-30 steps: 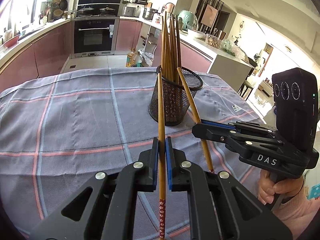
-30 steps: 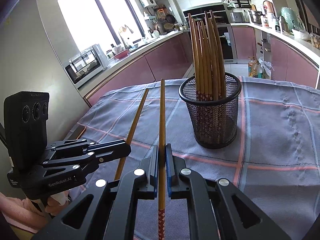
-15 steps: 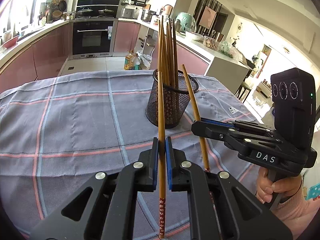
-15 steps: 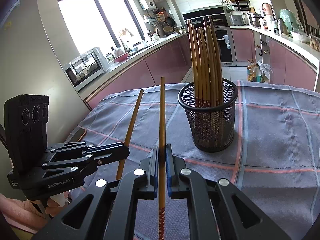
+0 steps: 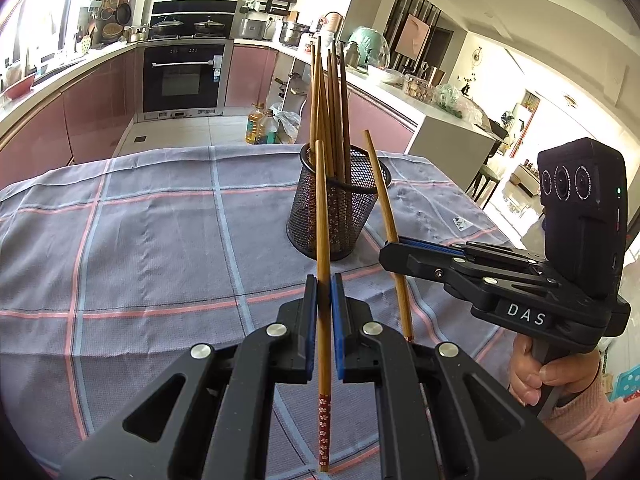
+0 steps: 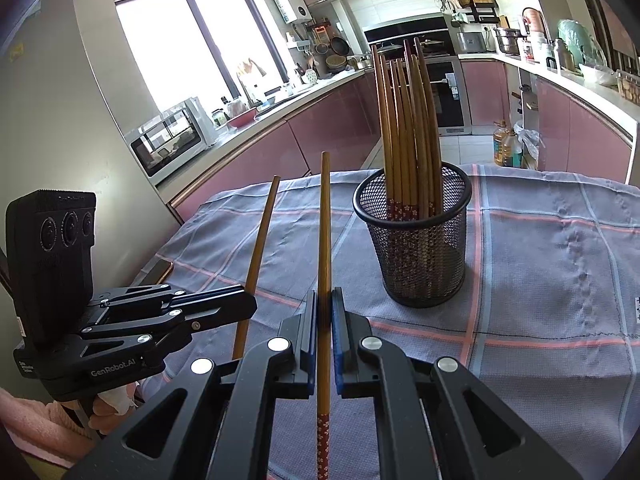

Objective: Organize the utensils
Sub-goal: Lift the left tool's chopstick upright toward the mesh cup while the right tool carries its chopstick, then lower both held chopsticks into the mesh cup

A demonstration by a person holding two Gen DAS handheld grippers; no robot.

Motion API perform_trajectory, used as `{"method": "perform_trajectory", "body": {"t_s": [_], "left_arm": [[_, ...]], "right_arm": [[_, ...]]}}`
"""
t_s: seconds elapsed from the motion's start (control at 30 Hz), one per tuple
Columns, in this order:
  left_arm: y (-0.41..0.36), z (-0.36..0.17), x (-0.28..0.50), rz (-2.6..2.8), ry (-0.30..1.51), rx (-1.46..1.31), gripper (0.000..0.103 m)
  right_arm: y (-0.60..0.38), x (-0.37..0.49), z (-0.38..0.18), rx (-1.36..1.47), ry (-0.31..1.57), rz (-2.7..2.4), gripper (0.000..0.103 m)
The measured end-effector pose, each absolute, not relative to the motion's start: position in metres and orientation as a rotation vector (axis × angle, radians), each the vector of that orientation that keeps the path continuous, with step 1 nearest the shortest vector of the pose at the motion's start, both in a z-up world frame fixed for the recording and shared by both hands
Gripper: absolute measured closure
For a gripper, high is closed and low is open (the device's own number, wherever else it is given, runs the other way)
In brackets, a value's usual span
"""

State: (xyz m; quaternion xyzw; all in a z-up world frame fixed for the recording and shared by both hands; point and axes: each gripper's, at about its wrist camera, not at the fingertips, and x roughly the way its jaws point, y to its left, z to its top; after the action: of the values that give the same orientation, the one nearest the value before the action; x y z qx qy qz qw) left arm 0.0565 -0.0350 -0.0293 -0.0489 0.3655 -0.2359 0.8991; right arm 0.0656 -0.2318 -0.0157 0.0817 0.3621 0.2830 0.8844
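Taking the black mesh holder (image 5: 338, 208) as the landmark, it stands on the surface (image 5: 140, 248), which is covered with a grey checked cloth, and it already carries a bundle of wooden chopsticks (image 5: 330, 108) standing upright, thin ends up.

To the left of the holder and nearer to me, the left tool (image 5: 325, 312) is clamped on one chopstick (image 5: 322, 216). The blue pads press on its lower half, so the red flowered end hangs below the jaws and the thin tip points up and toward the holder's rim.

To the right of it, also on the near side of the holder, the right tool (image 6: 325, 320) is clamped in the same way on a second chopstick (image 6: 325, 232), again with the patterned end below the jaws. Each tool is carried by a hand (image 5: 536, 376) in a pink sleeve.

I judge these sticks to be light, stiff and smooth, probably lacquered, so they can pivot or slide between the pads if the grip is near one end only. A hold close to the middle, as here, seems good to me. To match the bundle, the patterned end should go down first into the holder. The holder also looks light, and a push from the side may tip it.
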Motion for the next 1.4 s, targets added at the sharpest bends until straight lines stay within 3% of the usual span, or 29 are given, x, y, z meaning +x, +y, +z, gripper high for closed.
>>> {"method": "perform_trajectory", "body": {"t_s": [1.4], "left_arm": [[-0.038,-0.015,0.059,-0.504,0.732,-0.111,0.095]], "right_arm": [[-0.23,0.071,-0.006,0.172,0.72,0.576,0.097]]}}
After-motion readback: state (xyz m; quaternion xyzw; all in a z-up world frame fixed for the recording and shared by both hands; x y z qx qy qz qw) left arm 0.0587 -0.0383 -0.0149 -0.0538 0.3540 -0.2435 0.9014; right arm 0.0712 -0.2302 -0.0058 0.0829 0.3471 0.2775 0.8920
